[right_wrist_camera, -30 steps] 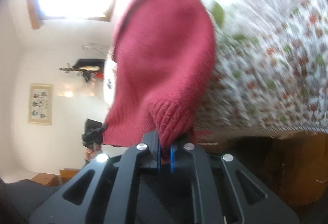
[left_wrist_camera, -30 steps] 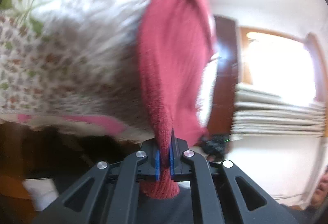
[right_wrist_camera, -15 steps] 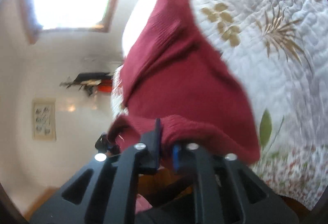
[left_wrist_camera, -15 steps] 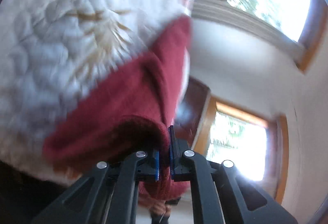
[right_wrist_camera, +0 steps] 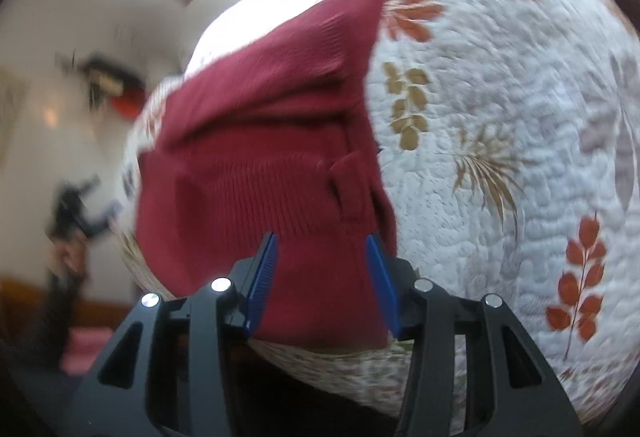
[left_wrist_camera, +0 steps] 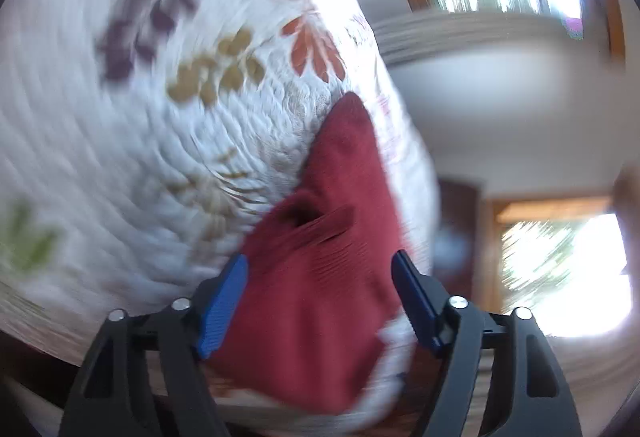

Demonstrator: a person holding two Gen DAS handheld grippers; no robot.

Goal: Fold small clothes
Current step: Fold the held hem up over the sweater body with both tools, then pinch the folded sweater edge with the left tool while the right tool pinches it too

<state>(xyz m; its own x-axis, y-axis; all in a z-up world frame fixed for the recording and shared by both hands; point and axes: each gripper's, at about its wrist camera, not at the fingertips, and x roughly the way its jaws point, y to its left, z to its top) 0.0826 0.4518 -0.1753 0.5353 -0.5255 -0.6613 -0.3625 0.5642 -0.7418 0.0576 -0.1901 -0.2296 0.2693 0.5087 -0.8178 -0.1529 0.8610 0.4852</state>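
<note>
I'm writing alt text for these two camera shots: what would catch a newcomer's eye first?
The dark red knit garment stands out, lying in folds on a white quilt printed with orange and tan leaves. In each view it fills the space between blue-padded fingers: both the right gripper and the left gripper stand open around it. Bright windows glare behind the bed in the left view.

Bare white leaf-print quilted bedspread (right_wrist_camera: pixel 500 141) right of folded dark-red knit garment (right_wrist_camera: pixel 272 157): free room; garment fills near edge.
</note>
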